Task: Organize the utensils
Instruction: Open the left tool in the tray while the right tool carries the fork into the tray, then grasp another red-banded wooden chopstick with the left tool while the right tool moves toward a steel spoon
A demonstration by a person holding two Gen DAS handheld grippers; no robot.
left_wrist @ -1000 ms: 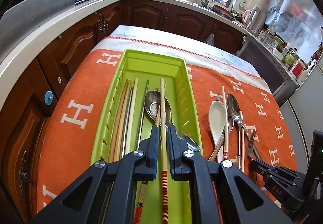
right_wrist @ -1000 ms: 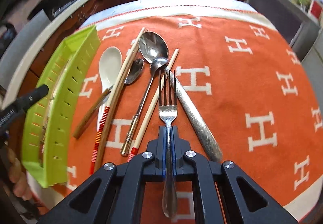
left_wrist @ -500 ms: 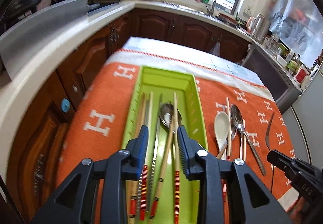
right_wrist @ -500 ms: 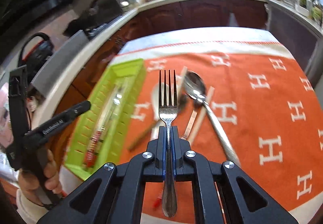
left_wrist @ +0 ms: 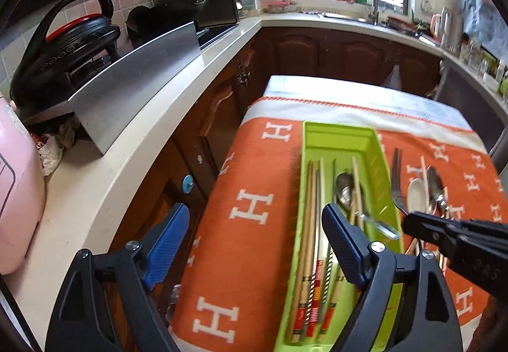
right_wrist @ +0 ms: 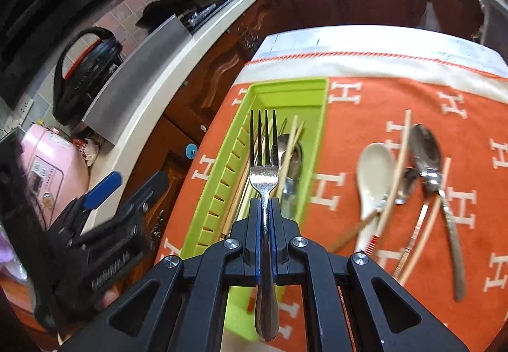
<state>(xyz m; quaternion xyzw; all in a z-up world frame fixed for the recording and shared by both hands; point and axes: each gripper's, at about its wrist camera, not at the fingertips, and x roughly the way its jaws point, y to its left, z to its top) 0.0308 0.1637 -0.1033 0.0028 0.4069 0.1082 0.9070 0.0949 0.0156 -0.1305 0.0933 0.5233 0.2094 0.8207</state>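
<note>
From the left wrist, the left claw [left_wrist: 254, 244] has just been opening and now stands wide, with nothing between its blue pads. It hangs over the near end of the green tray [left_wrist: 374, 142] and the orange cloth [left_wrist: 254, 202] that covers the table. The chopsticks [left_wrist: 309, 225] lie lengthwise in the tray beside a metal spoon [left_wrist: 344, 190], so this claw looks to be free, probably clearing room for the other hand. At the right edge the right claw [left_wrist: 412, 225] reaches in with a fork [left_wrist: 395, 180], its tines pointing away, just beyond the tray's right wall. A few utensils show behind it on the cloth, mostly hidden by that claw.

From the right wrist, the right claw [right_wrist: 266, 209] is clamped shut on the fork [right_wrist: 265, 161], pinching the handle just below the neck so the tines stick out straight ahead and the rest of the handle trails back under the camera. That hold keeps the fork in line with the tray [right_wrist: 320, 117], which suits laying it in lengthwise; the tines appear over the tray's inside, above the spoon [right_wrist: 290, 158] and chopsticks [right_wrist: 290, 142].

This view shows the waiting pile openly: a white spoon [right_wrist: 373, 171], a long chopstick [right_wrist: 400, 168] across it and a large metal spoon [right_wrist: 425, 152], all on the cloth [right_wrist: 365, 104] well right of the tray. It also shows the left claw [right_wrist: 127, 190] from outside, off to the left of the tray. Only the left view shows the tray's full length.
</note>
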